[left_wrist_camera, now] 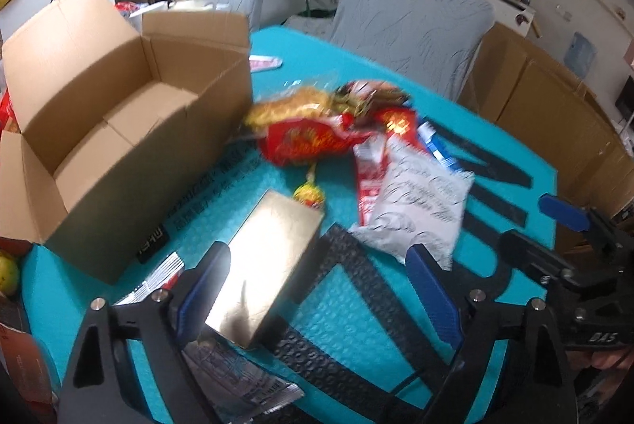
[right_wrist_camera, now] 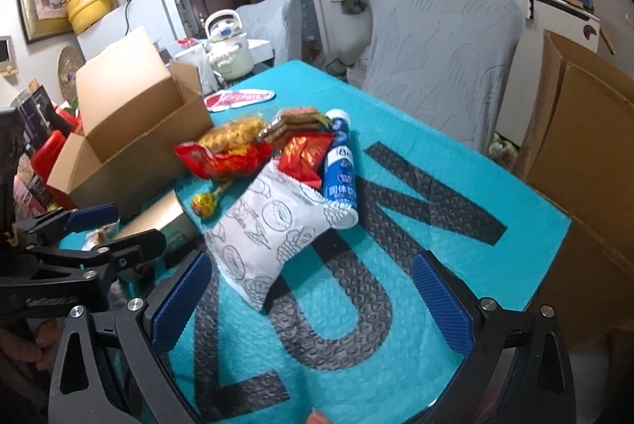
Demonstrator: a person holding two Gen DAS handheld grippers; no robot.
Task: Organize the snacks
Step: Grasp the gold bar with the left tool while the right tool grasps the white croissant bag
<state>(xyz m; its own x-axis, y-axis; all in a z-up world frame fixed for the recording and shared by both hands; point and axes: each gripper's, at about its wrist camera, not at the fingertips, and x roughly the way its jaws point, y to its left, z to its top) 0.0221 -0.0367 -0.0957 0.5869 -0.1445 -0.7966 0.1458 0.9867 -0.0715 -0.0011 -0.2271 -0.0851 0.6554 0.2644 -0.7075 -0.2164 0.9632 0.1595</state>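
Note:
An open cardboard box (left_wrist_camera: pixel 119 130) stands on the teal mat (left_wrist_camera: pixel 356 325) at the left, nothing showing inside it. A gold box (left_wrist_camera: pixel 265 265) lies flat between the fingers of my left gripper (left_wrist_camera: pixel 317 289), close to the left pad (left_wrist_camera: pixel 198 289); the jaws stand wide and open. Beyond it lie a lollipop (left_wrist_camera: pixel 307 194), a red bag (left_wrist_camera: pixel 309 142), a yellow bag (left_wrist_camera: pixel 293 103) and a white patterned packet (left_wrist_camera: pixel 420 202). My right gripper (right_wrist_camera: pixel 313 301) is open, and the white packet (right_wrist_camera: pixel 273 230) lies just ahead of it. A blue tube (right_wrist_camera: pixel 340 170) lies beside the packet.
Silver foil packets (left_wrist_camera: pixel 237 384) lie under the left gripper. A red striped packet (right_wrist_camera: pixel 237 97) lies at the back of the mat. Two grey-covered chairs (right_wrist_camera: pixel 440 67) stand behind the table and tall cardboard boxes (right_wrist_camera: pixel 586 154) beside its right edge. A white appliance (right_wrist_camera: pixel 228 43) stands behind the open box.

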